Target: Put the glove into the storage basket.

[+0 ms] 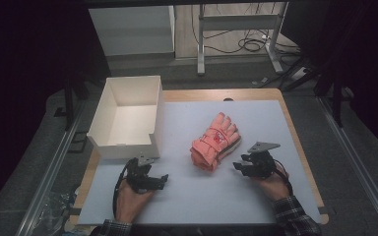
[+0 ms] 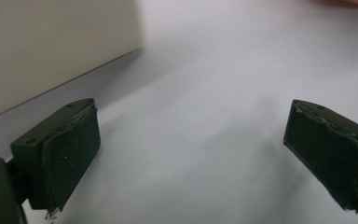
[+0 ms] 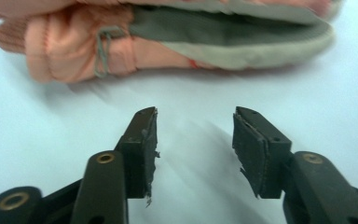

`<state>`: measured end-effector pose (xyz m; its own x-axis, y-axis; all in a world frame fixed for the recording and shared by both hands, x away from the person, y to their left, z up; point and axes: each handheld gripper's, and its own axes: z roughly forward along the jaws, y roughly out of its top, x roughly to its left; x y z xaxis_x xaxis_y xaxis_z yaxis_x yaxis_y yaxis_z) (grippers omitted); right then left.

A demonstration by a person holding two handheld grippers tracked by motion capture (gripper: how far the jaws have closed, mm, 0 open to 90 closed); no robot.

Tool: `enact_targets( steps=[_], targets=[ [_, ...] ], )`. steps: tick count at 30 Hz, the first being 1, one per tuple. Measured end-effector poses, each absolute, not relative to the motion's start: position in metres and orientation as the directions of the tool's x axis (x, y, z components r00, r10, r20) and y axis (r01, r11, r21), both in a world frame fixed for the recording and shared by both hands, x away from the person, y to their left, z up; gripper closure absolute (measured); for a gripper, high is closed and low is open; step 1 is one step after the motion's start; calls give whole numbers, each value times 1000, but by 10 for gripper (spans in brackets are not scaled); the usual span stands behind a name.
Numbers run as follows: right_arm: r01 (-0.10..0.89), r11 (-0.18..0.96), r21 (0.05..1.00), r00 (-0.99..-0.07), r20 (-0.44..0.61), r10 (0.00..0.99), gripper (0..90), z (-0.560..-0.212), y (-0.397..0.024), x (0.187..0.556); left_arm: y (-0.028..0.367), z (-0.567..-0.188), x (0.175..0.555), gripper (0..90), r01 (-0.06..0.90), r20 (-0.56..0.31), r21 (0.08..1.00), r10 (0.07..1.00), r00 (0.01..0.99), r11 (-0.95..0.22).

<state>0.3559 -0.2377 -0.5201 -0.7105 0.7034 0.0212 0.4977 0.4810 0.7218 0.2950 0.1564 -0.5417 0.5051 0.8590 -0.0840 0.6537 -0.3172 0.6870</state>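
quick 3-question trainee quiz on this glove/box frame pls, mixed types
1. True or false: the right claw is shut on the pink glove.
2. Which item sits nearest the left claw? A) white box B) pink glove C) blue mug
3. Fill in: the white box's inside is ____.

Key:
1. False; its jaws stand open, short of the glove.
2. A
3. empty

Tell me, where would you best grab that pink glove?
Probably the cuff end of the glove, coming in level from the right gripper, whose open jaws already face the glove's side. In the right gripper view the cuff looks thick and bunched, so the pads should get a firm bite there; the glove's finger end is flatter and floppier.
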Motion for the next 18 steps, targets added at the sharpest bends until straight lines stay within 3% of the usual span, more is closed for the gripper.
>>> enact_targets(
  steps=[18],
  targets=[
    [531,430,730,-621,-10,783,295,-527,-283,347,108,-490,323,28,611,-123,686,765,633,-395]
  ],
)
